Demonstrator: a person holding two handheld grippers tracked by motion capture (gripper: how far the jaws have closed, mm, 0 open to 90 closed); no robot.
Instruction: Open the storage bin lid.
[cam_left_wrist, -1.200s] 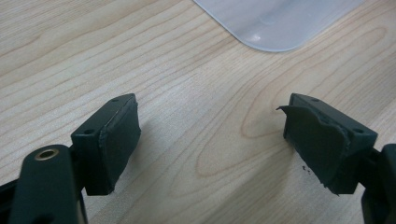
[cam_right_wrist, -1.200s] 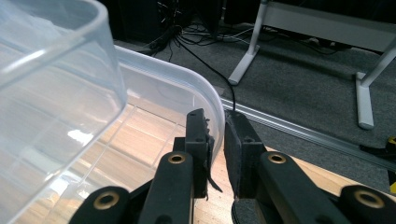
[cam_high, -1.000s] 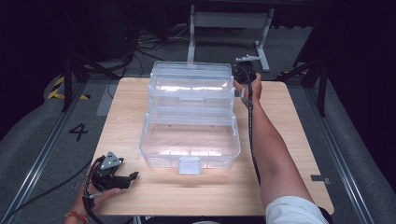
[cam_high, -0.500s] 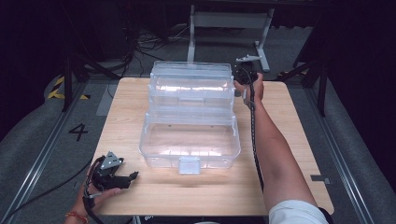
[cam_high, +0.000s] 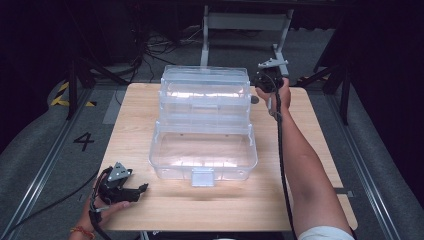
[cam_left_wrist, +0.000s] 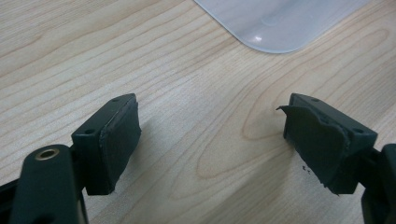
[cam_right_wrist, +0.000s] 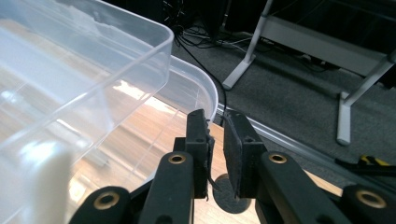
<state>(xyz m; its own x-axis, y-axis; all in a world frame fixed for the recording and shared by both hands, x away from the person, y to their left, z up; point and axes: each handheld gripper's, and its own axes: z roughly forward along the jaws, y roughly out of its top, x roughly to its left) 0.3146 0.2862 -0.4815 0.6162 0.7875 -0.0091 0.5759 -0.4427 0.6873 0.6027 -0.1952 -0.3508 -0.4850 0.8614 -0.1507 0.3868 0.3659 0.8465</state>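
table (cam_high: 310, 150): light wood, bearing one clear plastic box (cam_high: 204, 125) at its centre, long axis across the table, latch tab facing the person. the lid appears to stand raised at the far side with stepped trays, though clear walls overlap and this is hard to confirm.

right hand-held gripper (cam_high: 260, 86): held at the box's far right corner, above the table edge. in the right gripper view the box rim (cam_right_wrist: 187, 84) lies just to the left of the jaws and ahead of them; the jaws stand nearly closed with a thin gap, and a dark cable-like strand shows in it, not a box part. clenched, grasping no part of the box as far as can be seen. contact with the box cannot be confirmed.

left hand-held gripper (cam_high: 127, 192): resting at the near left corner, well apart from the box. its jaws stand wide and released over bare wood, a box corner (cam_left_wrist: 280, 23) ahead.

the right hand is nearer the box.
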